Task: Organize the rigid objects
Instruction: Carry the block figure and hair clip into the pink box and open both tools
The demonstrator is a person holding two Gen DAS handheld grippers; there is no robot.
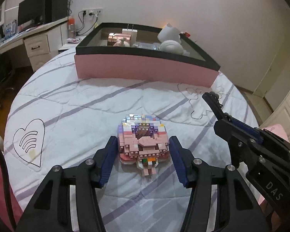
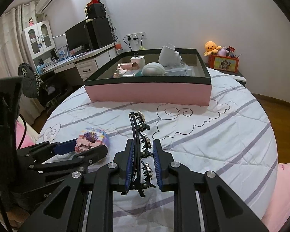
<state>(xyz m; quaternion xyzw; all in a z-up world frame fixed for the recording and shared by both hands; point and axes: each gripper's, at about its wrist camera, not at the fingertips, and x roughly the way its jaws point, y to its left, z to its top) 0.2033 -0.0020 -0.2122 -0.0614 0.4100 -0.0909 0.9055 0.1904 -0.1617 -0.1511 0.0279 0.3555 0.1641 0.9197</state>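
Note:
A pastel brick-built model lies on the bed sheet between the pads of my left gripper, which is open around it with a small gap on each side. The model also shows in the right wrist view. My right gripper is shut on a black toothed hair clip and holds it above the sheet; the clip sticks out past the fingertips. In the left wrist view the right gripper reaches in from the right with the clip.
A pink box with a black rim stands at the far side of the bed, holding a white charger, a white cup, a shell-shaped object and pink items; it also shows in the right wrist view. A desk with monitor stands left. A nightstand with toys stands right.

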